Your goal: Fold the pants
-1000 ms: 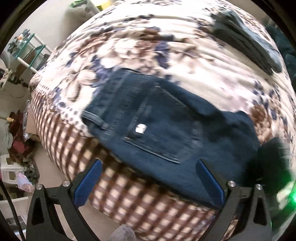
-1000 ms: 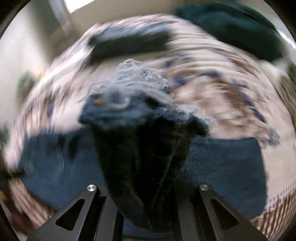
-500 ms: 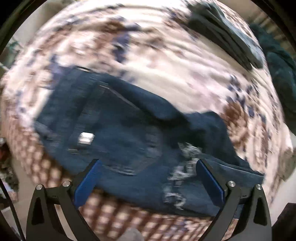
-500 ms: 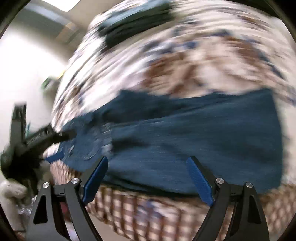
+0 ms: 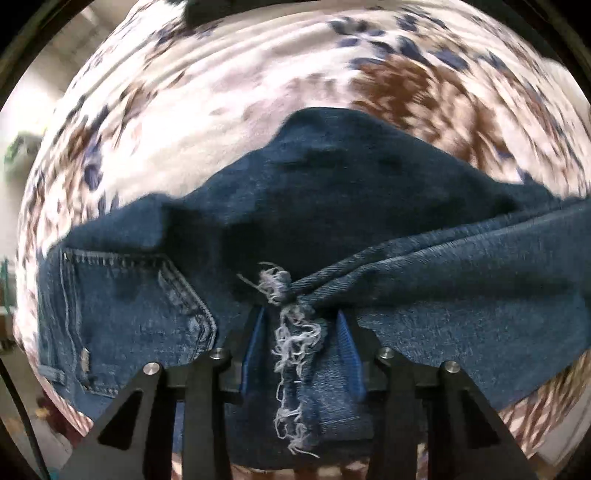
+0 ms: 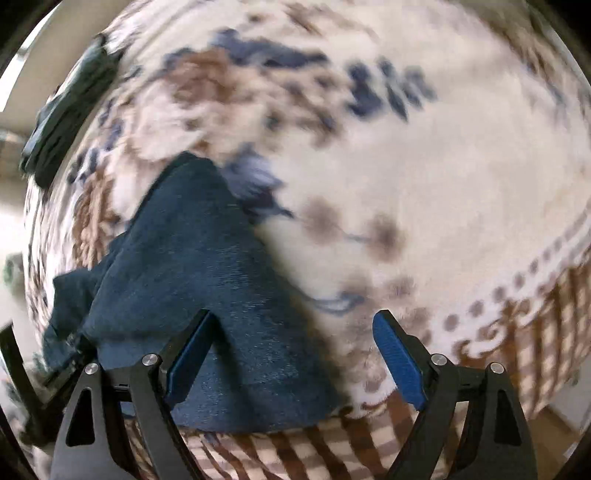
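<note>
Dark blue jeans [image 5: 369,206] lie folded across a floral blanket [image 5: 258,74], back pocket [image 5: 140,306] at the left. The frayed leg hem [image 5: 295,339] lies on top near the pocket. My left gripper [image 5: 299,317] points straight down with its jaws closing, and the blue pads pinch the bunched frayed hem between them. In the right wrist view the jeans [image 6: 192,258] end in a fold. My right gripper [image 6: 291,332] hovers open over that fold, left finger above denim, right finger above blanket [image 6: 406,147], nothing held.
A pile of dark folded clothes [image 6: 62,118] lies at the far side of the bed, its edge also showing in the left wrist view [image 5: 207,11]. The blanket's checked border [image 6: 517,332] drops over the near bed edge, with floor beyond.
The right gripper let go of the frayed leg end, opened and swung along the jeans to their folded end. The left gripper came down onto the frayed hem and narrowed around it.
</note>
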The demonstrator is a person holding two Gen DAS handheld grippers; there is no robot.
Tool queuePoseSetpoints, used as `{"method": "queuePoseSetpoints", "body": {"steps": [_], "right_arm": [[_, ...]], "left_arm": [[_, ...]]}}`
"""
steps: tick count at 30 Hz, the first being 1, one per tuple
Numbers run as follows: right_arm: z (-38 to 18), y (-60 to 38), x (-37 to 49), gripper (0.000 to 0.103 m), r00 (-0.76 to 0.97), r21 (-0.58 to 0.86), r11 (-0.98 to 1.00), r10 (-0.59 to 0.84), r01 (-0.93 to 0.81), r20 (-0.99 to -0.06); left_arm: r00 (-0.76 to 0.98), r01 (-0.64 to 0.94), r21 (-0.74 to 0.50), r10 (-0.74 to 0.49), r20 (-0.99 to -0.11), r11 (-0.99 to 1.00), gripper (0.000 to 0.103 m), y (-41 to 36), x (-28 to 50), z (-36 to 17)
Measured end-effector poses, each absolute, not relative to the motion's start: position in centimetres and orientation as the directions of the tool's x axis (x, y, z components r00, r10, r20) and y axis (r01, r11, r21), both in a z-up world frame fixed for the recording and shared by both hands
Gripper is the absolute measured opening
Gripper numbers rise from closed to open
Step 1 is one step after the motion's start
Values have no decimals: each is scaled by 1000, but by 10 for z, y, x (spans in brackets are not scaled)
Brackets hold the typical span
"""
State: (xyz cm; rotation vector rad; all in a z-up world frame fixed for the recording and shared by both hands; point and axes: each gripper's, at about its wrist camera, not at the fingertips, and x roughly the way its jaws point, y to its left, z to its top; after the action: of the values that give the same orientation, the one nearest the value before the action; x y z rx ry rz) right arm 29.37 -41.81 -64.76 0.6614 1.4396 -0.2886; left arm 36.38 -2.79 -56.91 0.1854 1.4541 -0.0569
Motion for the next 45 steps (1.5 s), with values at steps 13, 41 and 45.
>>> {"method": "queuePoseSetpoints", "body": {"steps": [13,41,45], "right_arm": [[-592,-344,305,89,108,179,917,150,356,-983],[-642,-194,384,89,3,181,973,183,141,-983],[-643,-198,383,89,12,200,967,200,156,-980]], "left_arm": [[195,-432,-279,-214,-957,857,100,120,314,-510],[664,-680,-711,-260,-701,180,61,274,278,-602],[654,-622,-690,-238,-718,371,27,256,289,-556]]}}
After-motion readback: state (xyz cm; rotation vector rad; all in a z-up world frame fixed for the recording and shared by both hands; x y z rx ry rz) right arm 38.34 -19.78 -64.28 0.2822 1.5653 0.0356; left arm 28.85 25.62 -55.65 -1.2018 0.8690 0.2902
